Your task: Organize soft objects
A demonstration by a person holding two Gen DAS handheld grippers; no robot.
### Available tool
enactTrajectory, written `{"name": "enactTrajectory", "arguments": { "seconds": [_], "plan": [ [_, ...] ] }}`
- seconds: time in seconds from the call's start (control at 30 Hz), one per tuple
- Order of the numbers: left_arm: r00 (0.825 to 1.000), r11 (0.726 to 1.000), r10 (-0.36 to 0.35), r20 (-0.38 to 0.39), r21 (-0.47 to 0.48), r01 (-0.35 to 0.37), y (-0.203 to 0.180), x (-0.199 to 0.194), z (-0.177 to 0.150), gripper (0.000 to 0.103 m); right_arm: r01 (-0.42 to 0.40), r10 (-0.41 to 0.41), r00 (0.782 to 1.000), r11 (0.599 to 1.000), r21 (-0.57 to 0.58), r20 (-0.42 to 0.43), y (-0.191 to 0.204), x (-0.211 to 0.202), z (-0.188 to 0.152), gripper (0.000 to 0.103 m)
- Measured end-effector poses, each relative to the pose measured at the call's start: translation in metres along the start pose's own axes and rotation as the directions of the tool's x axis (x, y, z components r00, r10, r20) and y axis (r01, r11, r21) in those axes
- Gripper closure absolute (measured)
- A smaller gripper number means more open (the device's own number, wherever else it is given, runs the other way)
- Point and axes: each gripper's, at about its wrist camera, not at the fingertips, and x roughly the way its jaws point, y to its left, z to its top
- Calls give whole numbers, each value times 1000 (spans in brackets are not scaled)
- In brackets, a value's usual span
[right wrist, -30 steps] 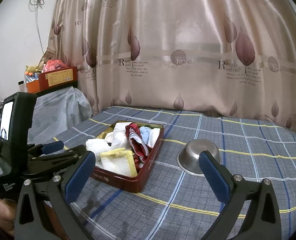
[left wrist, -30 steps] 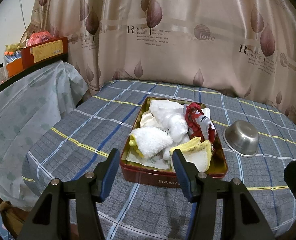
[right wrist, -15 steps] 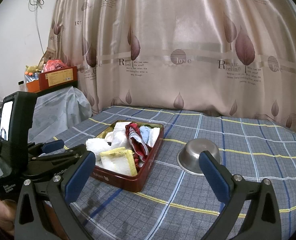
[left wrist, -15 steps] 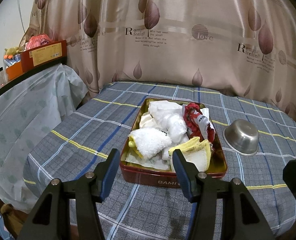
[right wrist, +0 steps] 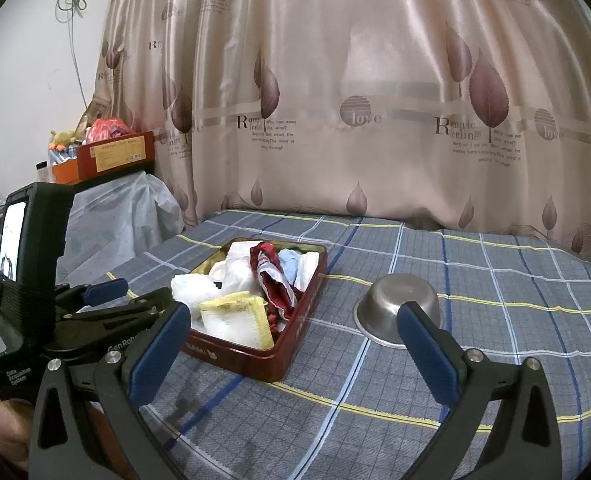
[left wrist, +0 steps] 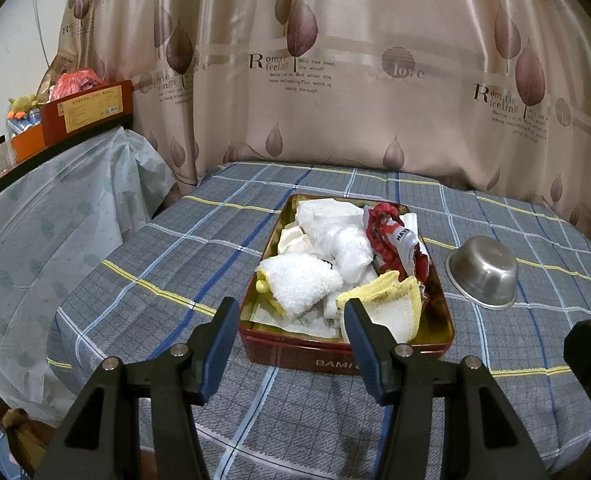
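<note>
Cloths and soft bundles (left wrist: 337, 264) sit heaped inside the red tin (left wrist: 335, 354) on the plaid-covered table (left wrist: 143, 264), and that fits either a sorting about to start or one already packed away. The tin's long axis runs straight away from the left gripper (left wrist: 291, 332), whose jaws frame its near wall, the fluffy white towel (left wrist: 299, 284) and the yellow-edged cloth (left wrist: 387, 306) just beyond the tips. Left is clearly the nearer one. Its jaws stand parted, holding nothing and touching nothing. From the right gripper (right wrist: 291, 348), the tin lies ahead and toward the left jaw, with the upturned steel bowl (right wrist: 399, 306) just past the right jaw. Those jaws gape wide, empty too.
</note>
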Motion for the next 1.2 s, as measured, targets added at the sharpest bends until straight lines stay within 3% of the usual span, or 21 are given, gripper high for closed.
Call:
{"name": "enactTrajectory", "arguments": {
  "seconds": [0.7, 0.93, 1.07, 1.2],
  "plan": [
    [1000, 1000, 1, -3, 4, -1, 0, 2, -2, 47, -2, 2, 1000, 1000, -2, -1, -1, 1, 2, 0],
    [998, 1000, 9, 55, -12, -8, 4, -2, -4, 47, 5, -5, 1000, 1000, -8, -4, -4, -2, 0, 0],
    [998, 1000, 22, 63, -10, -22, 3, -6, -2, 47, 57, -57, 998, 998, 5, 6, -27, -11, -3, 0],
    [1000, 998, 11, 7, -55, -11, 5, -11, 2, 47, 171, -171, 985, 982, 74, -8, -90, -13, -3, 0]
  ]
}}
